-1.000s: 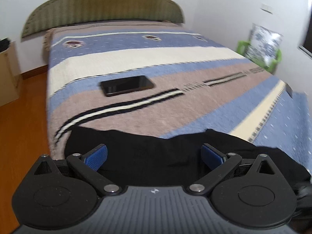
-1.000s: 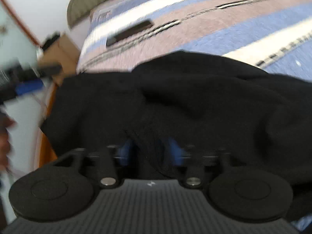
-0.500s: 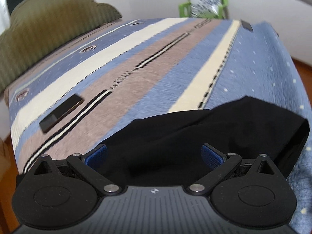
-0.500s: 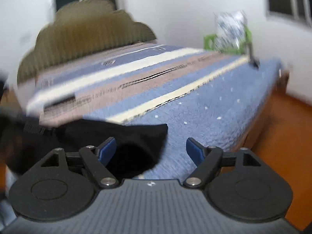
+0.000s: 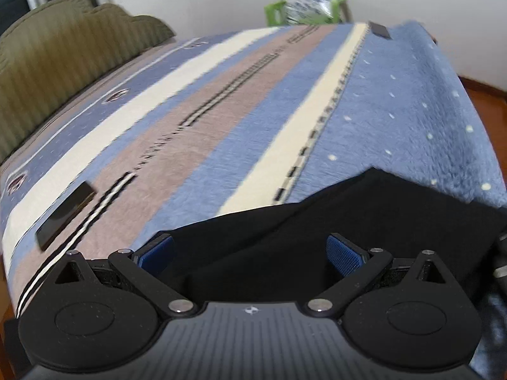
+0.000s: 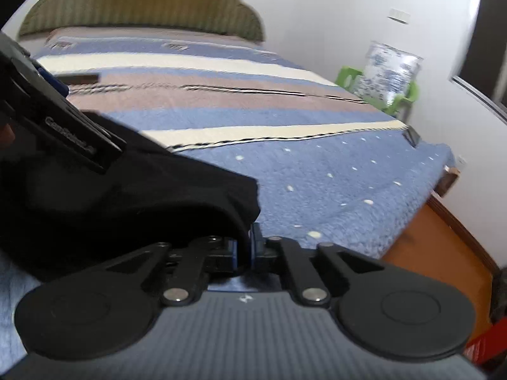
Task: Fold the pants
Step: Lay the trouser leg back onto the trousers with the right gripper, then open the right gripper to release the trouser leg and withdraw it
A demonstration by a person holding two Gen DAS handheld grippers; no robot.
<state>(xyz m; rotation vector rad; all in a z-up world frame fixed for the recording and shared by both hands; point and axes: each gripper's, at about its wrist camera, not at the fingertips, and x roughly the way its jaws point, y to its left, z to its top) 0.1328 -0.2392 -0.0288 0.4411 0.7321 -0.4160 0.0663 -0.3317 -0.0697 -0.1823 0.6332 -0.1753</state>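
Black pants point(image 5: 317, 231) on a blanket point(image 5: 202, 145) striped blue, cream and taupe, white-dotted at its edge; olive ribbed headboard point(image 6: 142, 3); green chair point(image 6: 348, 79).

The bed point(image 5: 412, 101) is being covered by a striped blanket point(image 5: 196, 145); black pants point(image 5: 348, 221) and a dark phone point(image 5: 65, 215) are being carried on it.

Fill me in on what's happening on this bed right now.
A person holding a gripper in each hand is folding black pants on the striped blanket. The right gripper has just been closing and is now shut on an edge of the pants. The left gripper is open over the fabric, its pads apart and pressing nothing. A dark phone lies on the blanket, clear of the pants. The fold does not look finished.
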